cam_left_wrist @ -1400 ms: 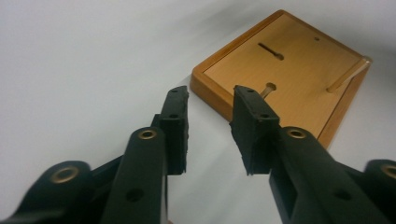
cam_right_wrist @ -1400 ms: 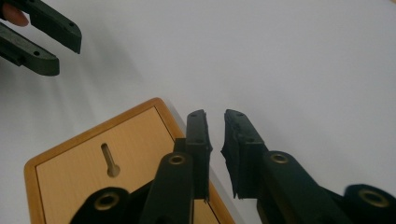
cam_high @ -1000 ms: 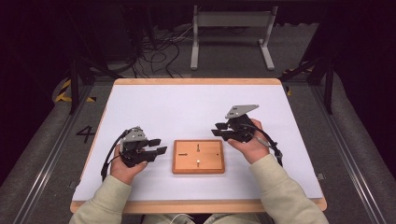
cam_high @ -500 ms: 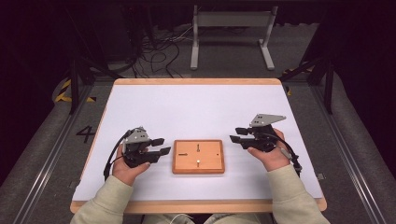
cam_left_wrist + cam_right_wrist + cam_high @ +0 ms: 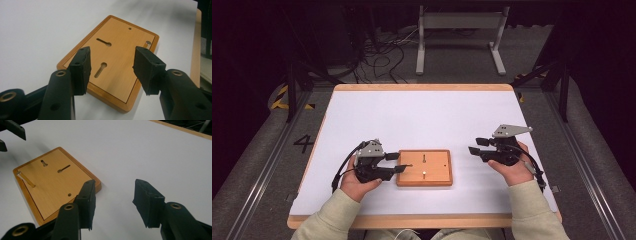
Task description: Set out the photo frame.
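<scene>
Left gripper (image 5: 396,162), held low at the near left of the white table (image 5: 422,115), has its jaws apart with the tips at the left edge of the wooden board (image 5: 424,167); contact cannot be confirmed. Board lies flat near the front centre, two keyhole slots (image 5: 103,44) in its face and a small metal pin (image 5: 148,43) standing upright from it. Right gripper (image 5: 477,145), jaws also apart and empty, hovers clear of the board's right edge.
</scene>
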### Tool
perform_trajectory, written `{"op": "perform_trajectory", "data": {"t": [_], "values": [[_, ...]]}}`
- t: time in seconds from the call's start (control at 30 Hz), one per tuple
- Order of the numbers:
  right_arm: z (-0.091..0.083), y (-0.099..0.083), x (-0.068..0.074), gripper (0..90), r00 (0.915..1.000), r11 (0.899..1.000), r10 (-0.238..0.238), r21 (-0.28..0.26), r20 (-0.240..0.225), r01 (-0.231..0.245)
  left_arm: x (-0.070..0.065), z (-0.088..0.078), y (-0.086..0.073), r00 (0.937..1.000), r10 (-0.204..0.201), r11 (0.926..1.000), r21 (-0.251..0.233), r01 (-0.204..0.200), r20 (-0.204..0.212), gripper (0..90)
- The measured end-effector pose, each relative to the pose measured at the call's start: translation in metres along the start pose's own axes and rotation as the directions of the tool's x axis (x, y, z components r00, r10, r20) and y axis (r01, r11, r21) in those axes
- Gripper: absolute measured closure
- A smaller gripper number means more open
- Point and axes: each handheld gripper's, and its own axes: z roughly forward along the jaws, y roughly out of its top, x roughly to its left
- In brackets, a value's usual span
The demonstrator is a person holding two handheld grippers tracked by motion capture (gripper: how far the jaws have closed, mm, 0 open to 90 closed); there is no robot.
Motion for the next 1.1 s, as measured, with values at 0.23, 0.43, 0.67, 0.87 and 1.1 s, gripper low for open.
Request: {"op": "perform_trajectory", "data": {"t": [0.23,0.43,0.67,0.87,1.1], "values": [[-0.002,-0.005,-0.001,52.8,0.9999,1.000,0.009,-0.003,-0.008,-0.009,-0.008,0.008,0.002,0.9992,0.021,0.9997,-0.009,-0.021,0.034,51.6],[-0.005,-0.009,-0.002,52.4,0.9997,1.000,0.024,-0.006,-0.008,-0.024,-0.015,0.018,0.006,0.9968,0.036,0.9993,0.006,-0.036,0.072,53.2],[-0.005,-0.015,-0.006,53.7,0.9994,0.999,0.034,-0.037,-0.011,-0.034,-0.024,0.043,0.004,0.9900,0.094,0.9933,0.057,-0.100,0.106,58.6],[-0.002,-0.017,-0.007,54.0,0.9997,0.999,0.025,-0.036,-0.004,-0.025,-0.026,0.054,0.004,0.9891,0.097,0.9927,0.060,-0.104,0.111,59.7],[0.000,-0.017,-0.006,54.3,0.9999,0.999,0.014,-0.033,-0.008,-0.015,-0.033,0.069,0.007,0.9836,0.126,0.9890,0.061,-0.135,0.129,72.2]]}}
